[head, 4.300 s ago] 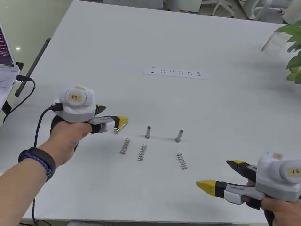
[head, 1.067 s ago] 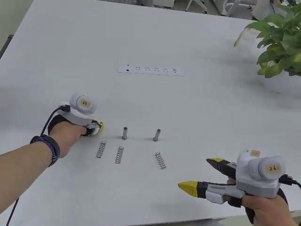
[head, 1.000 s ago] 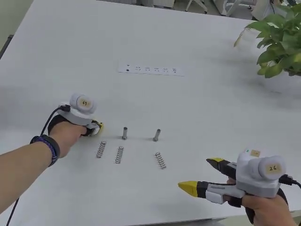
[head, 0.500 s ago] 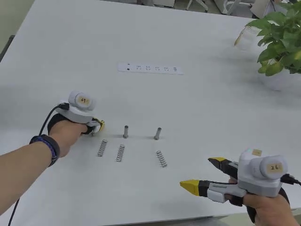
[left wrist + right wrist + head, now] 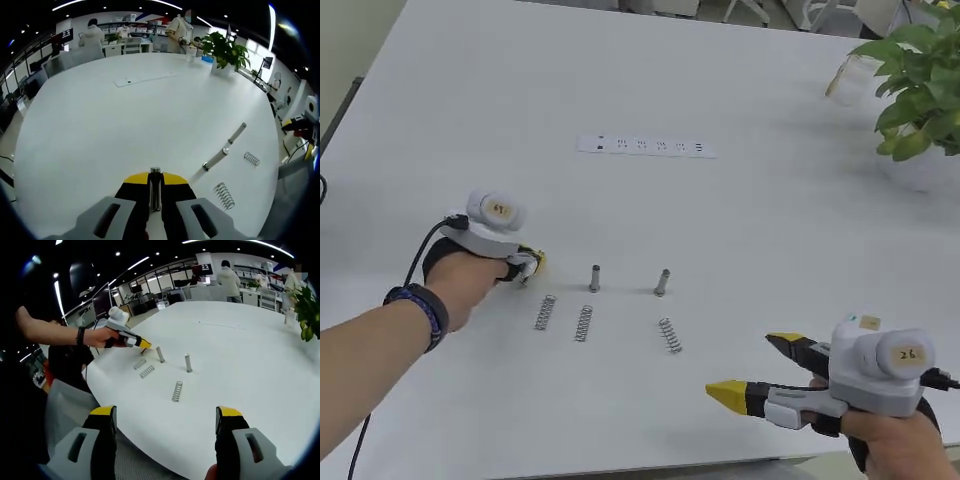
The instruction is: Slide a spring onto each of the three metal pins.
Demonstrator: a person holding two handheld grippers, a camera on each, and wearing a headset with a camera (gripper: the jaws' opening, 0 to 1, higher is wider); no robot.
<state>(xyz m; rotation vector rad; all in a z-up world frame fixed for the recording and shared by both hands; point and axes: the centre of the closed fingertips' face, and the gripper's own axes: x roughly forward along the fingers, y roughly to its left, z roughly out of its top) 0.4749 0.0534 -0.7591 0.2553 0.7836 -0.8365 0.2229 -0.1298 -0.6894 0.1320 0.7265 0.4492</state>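
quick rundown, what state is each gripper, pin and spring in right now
left gripper: shut on third pin
right gripper: open, empty
left standing pin: upright, bare
right standing pin: upright, bare
left spring: lying loose
middle spring: lying loose
right spring: lying loose

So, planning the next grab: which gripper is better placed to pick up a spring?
Probably right. The right gripper is open and empty, with the nearest spring lying ahead of its jaws. The left gripper is shut on a metal pin.
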